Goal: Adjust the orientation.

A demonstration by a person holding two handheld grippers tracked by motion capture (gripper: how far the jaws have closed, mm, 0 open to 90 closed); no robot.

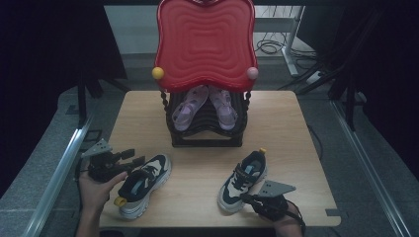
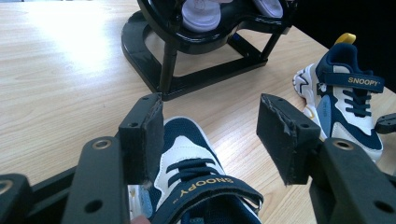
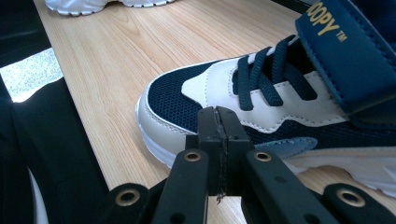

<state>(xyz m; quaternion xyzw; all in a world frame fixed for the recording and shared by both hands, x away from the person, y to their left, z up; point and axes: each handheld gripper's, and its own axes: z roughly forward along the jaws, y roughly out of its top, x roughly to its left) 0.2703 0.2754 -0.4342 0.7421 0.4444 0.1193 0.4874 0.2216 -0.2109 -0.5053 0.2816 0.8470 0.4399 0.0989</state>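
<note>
Two navy-and-white sneakers lie on the wooden table [image 1: 296,128]. My left gripper [image 1: 134,158] [image 2: 210,126] is open and straddles the left sneaker [image 1: 143,185] [image 2: 196,172] above its strap; the left pad is close to the shoe's side, the other stands apart from it. The right sneaker [image 1: 243,180] [image 2: 345,98] [image 3: 280,107] lies at the front right. My right gripper [image 1: 247,198] [image 3: 218,126] is shut with nothing between its pads, low beside the toe end of that sneaker.
A black shoe rack [image 1: 207,140] [image 2: 187,70] stands mid-table and holds a pair of pale purple sandals [image 1: 190,108] [image 2: 201,14]. A red wavy tray [image 1: 205,42] rests on top of it. Bare wood lies between the two sneakers.
</note>
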